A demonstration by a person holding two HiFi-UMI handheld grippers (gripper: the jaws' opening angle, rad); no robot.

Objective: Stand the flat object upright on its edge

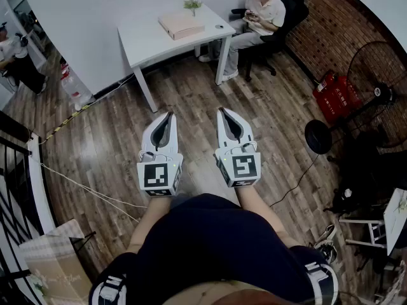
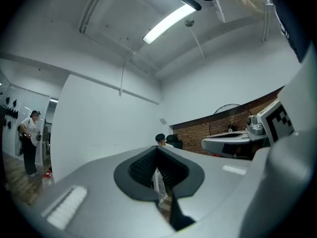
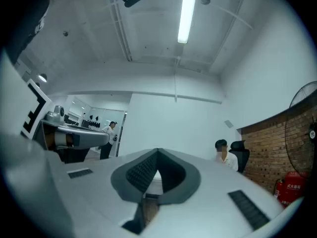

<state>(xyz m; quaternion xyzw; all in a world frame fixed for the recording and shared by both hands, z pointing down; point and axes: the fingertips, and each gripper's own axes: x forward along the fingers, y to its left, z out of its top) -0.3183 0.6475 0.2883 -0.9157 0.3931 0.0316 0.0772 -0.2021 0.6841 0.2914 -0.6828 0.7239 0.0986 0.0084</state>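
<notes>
Wood floor (image 1: 191, 100) across most of head view. White table (image 1: 143, 43) at top centre, against wall. Seated person (image 1: 261, 14) right of top centre, just beside table's right end. Fan (image 1: 380, 93) at right edge, in front of brick wall (image 1: 331, 30). Left gripper (image 1: 168, 114) just left of centre, right gripper (image 1: 222, 111) just right of centre, side by side, apart, tips toward table but well short of it. Both closed, gripping nothing. Left gripper (image 2: 157, 148) in own view: tips together, nothing between. Right gripper (image 3: 157, 151) in own view: same. Tan box (image 1: 181, 25) lying flat on table, right of its middle, well apart from both grippers. Red extinguishers (image 1: 334, 97) on floor at right, beside fan. Small plant (image 1: 193, 5) at table's back edge, just behind box.
</notes>
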